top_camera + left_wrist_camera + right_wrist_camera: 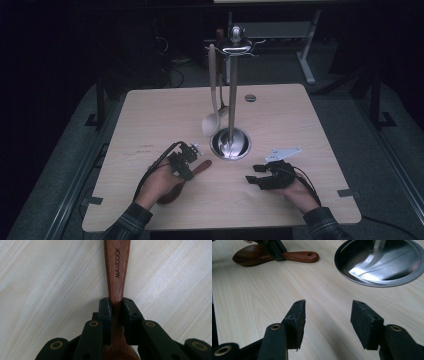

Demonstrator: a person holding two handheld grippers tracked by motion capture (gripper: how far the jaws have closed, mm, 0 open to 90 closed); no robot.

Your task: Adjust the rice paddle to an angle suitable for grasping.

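Centrally, in the high view, a steel utensil stand (230, 142) rises from the tabletop (160, 115), a pale ladle (212, 120) hanging on it. Just left of the stand's base lies the wooden spoon (200, 167), with the left gripper (186, 161) across its handle; the right gripper (256, 178) rests to the right of the base. Left gripper view: the fingers (105, 312) clamp the spoon's handle on both sides, below the MAXCOOK mark. Right gripper view: the fingers (298, 315) stand apart, holding nothing, facing the stand's base.
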